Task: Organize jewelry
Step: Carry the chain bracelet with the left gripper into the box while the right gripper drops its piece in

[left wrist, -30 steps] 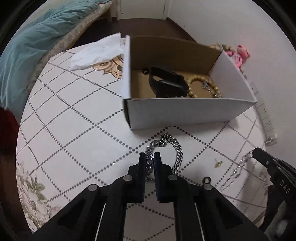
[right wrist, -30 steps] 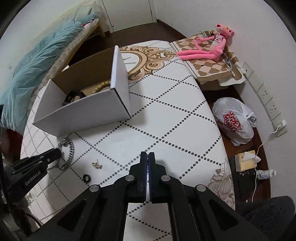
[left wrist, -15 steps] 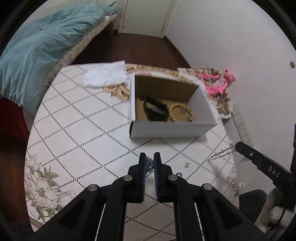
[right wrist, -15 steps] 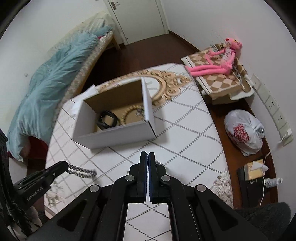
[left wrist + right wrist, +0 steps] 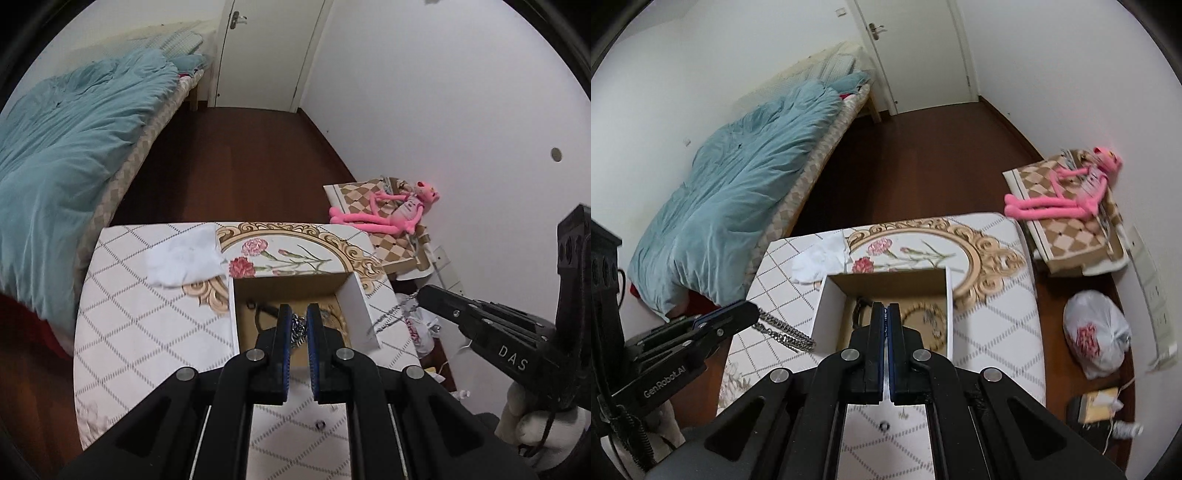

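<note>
A white cardboard box [image 5: 360,314] stands open on the patterned table [image 5: 147,332], holding a black strap [image 5: 857,314] and a beaded bracelet [image 5: 923,304]. My left gripper [image 5: 296,308] hangs high over the box, shut on a chunky silver chain [image 5: 297,328]. In the right wrist view this gripper [image 5: 755,314] is at the left with the chain [image 5: 786,334] dangling from it. My right gripper [image 5: 886,306] is shut on a thin silver necklace [image 5: 391,317], which trails from its tip [image 5: 421,293] beside the box's right wall. A small dark ring [image 5: 884,426] lies on the table below.
A crumpled white tissue [image 5: 184,262] lies left of the box. A bed with a teal duvet [image 5: 738,192] stands to the left. A pink plush toy [image 5: 1071,199] rests on a checked box at the right, above a plastic bag [image 5: 1097,336] on the brown floor.
Both grippers have risen well above the table, each lifting its chain off the tabletop. The box now sits under the fingertips instead of ahead of them.
</note>
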A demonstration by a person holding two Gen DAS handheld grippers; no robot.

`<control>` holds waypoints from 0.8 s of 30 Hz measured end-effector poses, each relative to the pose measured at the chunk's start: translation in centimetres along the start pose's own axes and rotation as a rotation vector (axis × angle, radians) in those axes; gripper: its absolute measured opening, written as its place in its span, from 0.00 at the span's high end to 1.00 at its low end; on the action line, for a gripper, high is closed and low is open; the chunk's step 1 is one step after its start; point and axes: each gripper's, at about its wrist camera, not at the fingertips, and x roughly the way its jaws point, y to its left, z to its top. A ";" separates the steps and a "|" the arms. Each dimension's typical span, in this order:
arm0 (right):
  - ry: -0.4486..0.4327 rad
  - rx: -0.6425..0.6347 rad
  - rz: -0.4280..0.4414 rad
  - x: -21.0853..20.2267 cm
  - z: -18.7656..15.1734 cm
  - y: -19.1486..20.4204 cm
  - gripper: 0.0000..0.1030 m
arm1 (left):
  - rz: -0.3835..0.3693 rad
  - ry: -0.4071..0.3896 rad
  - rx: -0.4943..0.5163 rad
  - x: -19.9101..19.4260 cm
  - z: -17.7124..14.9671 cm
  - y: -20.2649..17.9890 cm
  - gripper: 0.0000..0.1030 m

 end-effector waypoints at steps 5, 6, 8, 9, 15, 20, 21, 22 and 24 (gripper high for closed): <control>0.103 -0.019 0.011 5.0 3.1 -0.2 0.99 | 0.014 0.082 -0.016 4.5 1.5 1.5 0.95; 0.122 -0.021 0.006 6.0 3.4 -0.3 0.99 | 0.020 0.100 -0.019 5.3 1.5 1.8 0.95; 0.159 -0.036 -0.003 7.9 3.9 -0.4 0.99 | 0.029 0.131 -0.022 6.7 1.5 2.3 0.95; 0.175 -0.040 -0.014 8.9 4.1 -0.6 0.99 | 0.032 0.141 -0.024 7.1 1.5 2.5 0.95; 0.240 -0.067 -0.040 13.2 5.0 -1.4 0.99 | 0.072 0.205 -0.045 9.3 1.9 3.2 0.94; 0.306 -0.077 -0.039 15.7 5.5 -1.8 0.98 | 0.137 0.227 -0.071 10.2 2.5 3.4 0.89; 0.315 -0.074 -0.047 16.0 5.5 -1.9 0.98 | 0.149 0.223 -0.070 10.3 2.7 3.5 0.82; 0.327 -0.070 -0.053 16.4 5.6 -2.1 0.98 | 0.170 0.215 -0.070 10.2 2.8 3.6 0.67; 0.336 -0.066 -0.066 16.5 5.6 -2.4 0.95 | 0.199 0.190 -0.075 9.8 2.9 3.9 0.39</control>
